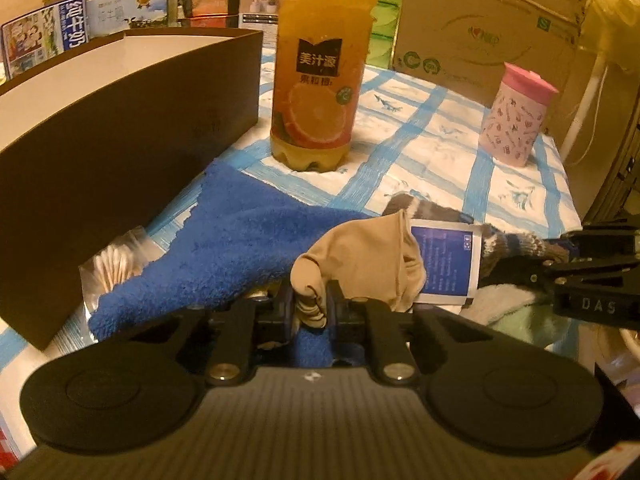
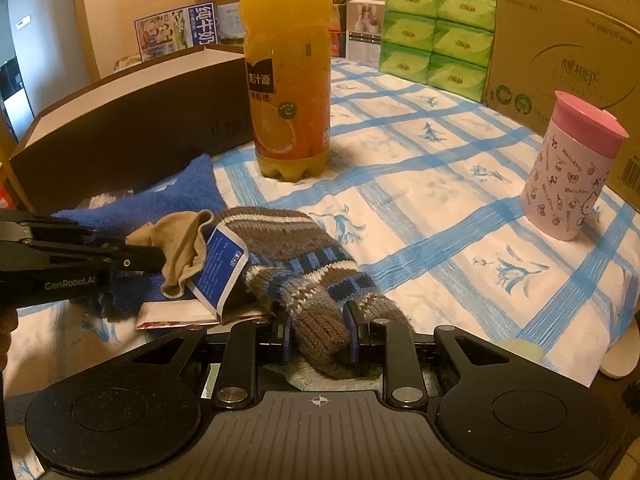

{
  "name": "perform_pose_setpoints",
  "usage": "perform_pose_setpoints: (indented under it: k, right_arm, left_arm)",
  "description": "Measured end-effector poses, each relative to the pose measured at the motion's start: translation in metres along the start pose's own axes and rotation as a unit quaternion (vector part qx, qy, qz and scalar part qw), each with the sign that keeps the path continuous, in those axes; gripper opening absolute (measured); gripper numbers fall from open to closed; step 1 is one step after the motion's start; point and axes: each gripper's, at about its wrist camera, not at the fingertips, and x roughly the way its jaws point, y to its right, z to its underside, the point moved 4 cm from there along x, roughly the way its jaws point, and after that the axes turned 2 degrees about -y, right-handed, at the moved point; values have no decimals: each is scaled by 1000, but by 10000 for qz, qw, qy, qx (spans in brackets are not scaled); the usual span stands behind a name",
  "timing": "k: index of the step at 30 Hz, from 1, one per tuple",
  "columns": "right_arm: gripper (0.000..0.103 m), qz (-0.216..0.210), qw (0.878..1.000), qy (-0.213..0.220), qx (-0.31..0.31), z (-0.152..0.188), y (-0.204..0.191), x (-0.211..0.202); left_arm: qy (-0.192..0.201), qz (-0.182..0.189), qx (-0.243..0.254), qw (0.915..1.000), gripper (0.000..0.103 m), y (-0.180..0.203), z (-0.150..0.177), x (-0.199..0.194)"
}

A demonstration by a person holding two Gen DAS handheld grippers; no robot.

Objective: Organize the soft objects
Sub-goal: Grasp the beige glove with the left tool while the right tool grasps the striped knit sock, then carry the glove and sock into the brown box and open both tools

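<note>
While the brown box (image 1: 120, 128) waits far left, the left gripper (image 1: 310, 300) has its jaws pinching the beige stocking (image 1: 360, 256) over the blue towel (image 1: 240, 236); the right gripper (image 2: 318, 334) clamps the knitted sock (image 2: 304, 264), seemingly firmly. Both grasps made, so next: lift and carry leftward to the box.

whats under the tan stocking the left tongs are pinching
Under the thin tan stocking, held by the left tongs, lie a fluffy blue towel and one edge of a blue-and-white sachet. What lies beneath those is covered.
</note>
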Motion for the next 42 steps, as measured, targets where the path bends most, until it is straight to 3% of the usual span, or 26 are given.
perform_pose_setpoints:
  k: [7,21,30,42]
  right_arm:
    - [18,69,9996,258,-42,-3,0,-8]
    - [17,-89,9922,1156,454,-40,13,-63]
    - [17,-640,9873,1311,621,-68,-1,-80]
    - [17,-1258,9791,1582,205,-122,-61,-69]
  left_arm:
    - [222,-7,-128,9997,14,-2,-5,-19]
    - [1184,37,-438,9920,13,-16,-46,-100]
    - [1514,-326,-579,9862,13,-42,-62,-135]
    - [1801,-839,-823,9766,13,-85,-82,-151]
